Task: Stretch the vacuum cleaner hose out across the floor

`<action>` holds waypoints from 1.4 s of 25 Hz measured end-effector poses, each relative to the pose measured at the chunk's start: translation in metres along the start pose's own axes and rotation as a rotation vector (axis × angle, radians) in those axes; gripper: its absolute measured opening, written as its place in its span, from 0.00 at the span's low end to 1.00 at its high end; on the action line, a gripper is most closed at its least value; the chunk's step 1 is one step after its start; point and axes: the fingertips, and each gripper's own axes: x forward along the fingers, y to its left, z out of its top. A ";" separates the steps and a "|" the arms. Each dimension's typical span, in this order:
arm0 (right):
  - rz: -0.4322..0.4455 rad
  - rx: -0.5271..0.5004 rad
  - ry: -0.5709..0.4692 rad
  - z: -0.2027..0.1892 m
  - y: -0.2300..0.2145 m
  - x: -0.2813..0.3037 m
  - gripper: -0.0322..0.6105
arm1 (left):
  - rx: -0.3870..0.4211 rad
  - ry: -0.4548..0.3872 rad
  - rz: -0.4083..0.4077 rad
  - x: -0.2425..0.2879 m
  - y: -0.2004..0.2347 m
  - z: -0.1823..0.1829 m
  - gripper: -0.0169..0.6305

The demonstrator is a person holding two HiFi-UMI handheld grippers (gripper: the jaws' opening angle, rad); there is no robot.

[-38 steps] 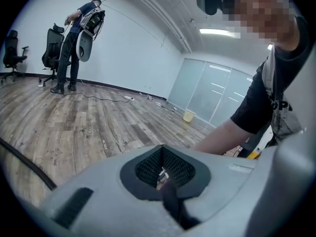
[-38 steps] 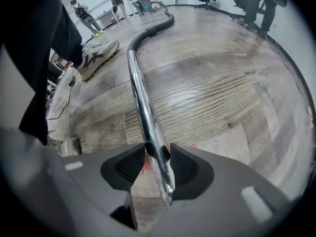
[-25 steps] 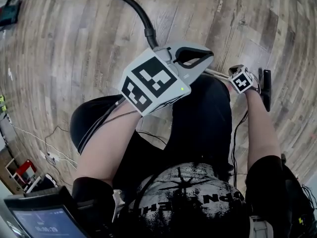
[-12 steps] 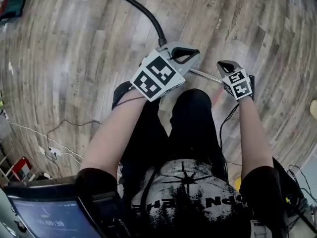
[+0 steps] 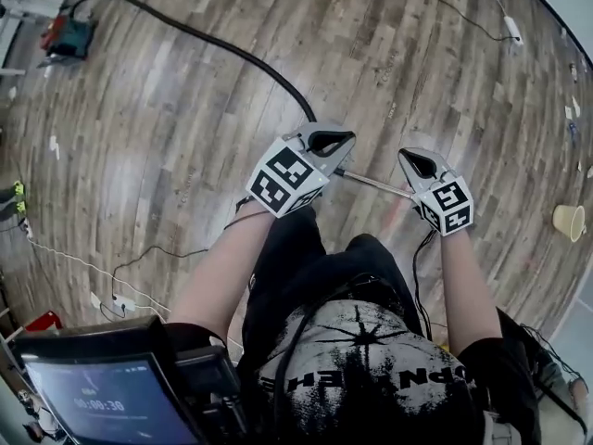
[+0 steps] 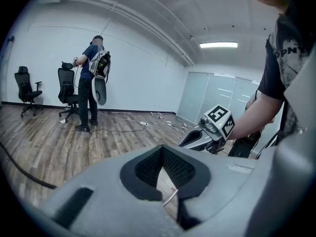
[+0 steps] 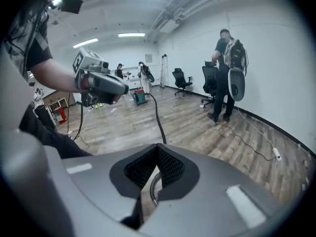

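Note:
In the head view the black vacuum hose [image 5: 222,49] runs over the wood floor from the green vacuum cleaner [image 5: 72,35] at the far left to my left gripper [image 5: 326,142]. That gripper is shut on the hose's end piece. A thin metal wand [image 5: 372,183] bridges from there to my right gripper [image 5: 414,163], which is shut on it. Both are held up in front of the person's body. The right gripper view shows the hose [image 7: 157,117] rising from the floor to the left gripper [image 7: 116,89]. The left gripper view shows the wand tip [image 6: 170,197] inside its jaws.
A paper cup [image 5: 567,221] stands on the floor at the right. Thin cables [image 5: 139,253] and a power strip [image 5: 508,28] lie about. Another person [image 6: 94,85] stands by office chairs [image 6: 66,90] at the far wall. A tablet [image 5: 102,406] sits at the lower left.
Both grippers have risen well above the floor with the wand and hose end, the right one most. The vacuum cleaner has come into view and more hose shows across the floor.

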 end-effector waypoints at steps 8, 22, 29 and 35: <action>-0.020 -0.021 -0.299 0.194 0.043 -0.054 0.06 | 0.064 -0.167 0.035 -0.114 0.001 0.109 0.03; -0.084 -0.160 -0.597 0.300 0.065 -0.104 0.06 | 0.214 -0.346 0.086 -0.170 -0.008 0.175 0.03; 0.034 -0.164 -0.645 0.301 0.050 -0.166 0.06 | 0.216 -0.424 0.129 -0.159 -0.046 0.224 0.03; 0.056 -0.177 -0.615 0.270 0.014 -0.214 0.06 | 0.218 -0.428 0.134 -0.110 -0.076 0.246 0.03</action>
